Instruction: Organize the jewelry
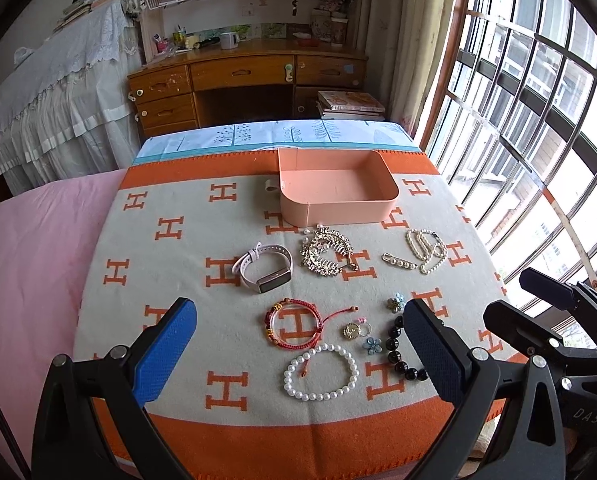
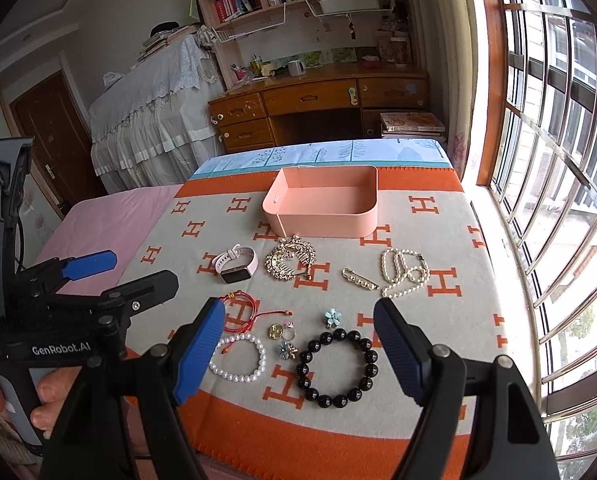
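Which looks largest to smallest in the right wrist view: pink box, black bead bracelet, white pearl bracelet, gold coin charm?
1. pink box, though it lies farthest.
2. black bead bracelet.
3. white pearl bracelet; it lies about as near as the black one, so this order seems fair.
4. gold coin charm, clearly smallest.

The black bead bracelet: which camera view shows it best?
The right wrist view: the whole black bead bracelet lies unobstructed between the open right gripper's fingers. In the left wrist view, the left gripper's right finger hides part of its ring of beads.
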Motion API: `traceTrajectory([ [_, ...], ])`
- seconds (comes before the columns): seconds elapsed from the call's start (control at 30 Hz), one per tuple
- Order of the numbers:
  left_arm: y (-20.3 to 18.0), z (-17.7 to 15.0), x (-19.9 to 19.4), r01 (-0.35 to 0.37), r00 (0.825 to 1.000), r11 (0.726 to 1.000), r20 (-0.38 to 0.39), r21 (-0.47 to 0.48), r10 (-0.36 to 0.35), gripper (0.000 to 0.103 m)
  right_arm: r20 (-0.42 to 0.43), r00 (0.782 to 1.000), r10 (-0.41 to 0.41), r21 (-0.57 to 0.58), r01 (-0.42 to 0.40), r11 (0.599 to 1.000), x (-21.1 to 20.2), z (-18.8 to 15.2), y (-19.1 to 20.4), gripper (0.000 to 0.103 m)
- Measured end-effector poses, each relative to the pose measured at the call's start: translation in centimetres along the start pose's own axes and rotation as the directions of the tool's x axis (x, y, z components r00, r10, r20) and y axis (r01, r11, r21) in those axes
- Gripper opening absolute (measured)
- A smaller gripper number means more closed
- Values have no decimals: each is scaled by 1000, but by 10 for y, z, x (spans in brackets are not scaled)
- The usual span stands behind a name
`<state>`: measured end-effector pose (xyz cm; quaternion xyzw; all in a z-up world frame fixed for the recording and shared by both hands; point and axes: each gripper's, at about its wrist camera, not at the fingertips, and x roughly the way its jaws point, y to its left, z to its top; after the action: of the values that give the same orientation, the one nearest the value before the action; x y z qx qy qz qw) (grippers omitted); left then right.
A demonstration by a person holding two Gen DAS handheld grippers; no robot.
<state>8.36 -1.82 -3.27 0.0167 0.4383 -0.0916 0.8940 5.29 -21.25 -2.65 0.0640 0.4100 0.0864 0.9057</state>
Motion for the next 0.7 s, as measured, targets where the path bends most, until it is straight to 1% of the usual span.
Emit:
traceTrajectory([
  [0.13,10,10,2,-31,999,999,19,26,31,102,1,1000,-25,-6,25,1000,2,11,-8,77],
  [0.27,22,24,10,-65,998,998,3,27,65,102,7,999,-42,-9,42,999,4,29,-19,76],
  [0.37,34,37,23,-81,997,997,-16,14,81,102,25,997,-76,-11,76,997,5,48,-31,75],
  [0.47,44,47,40,-125,992,992,-23,14,125,102,31,994,-106,13,105,994,10,66,-51,75],
  [0.5,50,49,48,-135,990,991,-28,17,135,100,26,992,-121,25,120,992,15,71,-59,75],
  [0.57,56,53,64,-145,987,989,-61,20,146,96,-3,991,-137,55,137,989,28,79,-75,72],
  [0.63,62,53,80,-145,985,989,-90,19,146,94,-61,990,-130,100,136,986,46,83,-91,62],
  [0.7,67,53,96,-146,982,989,-119,13,147,94,-118,984,-132,137,147,980,65,82,-106,59],
])
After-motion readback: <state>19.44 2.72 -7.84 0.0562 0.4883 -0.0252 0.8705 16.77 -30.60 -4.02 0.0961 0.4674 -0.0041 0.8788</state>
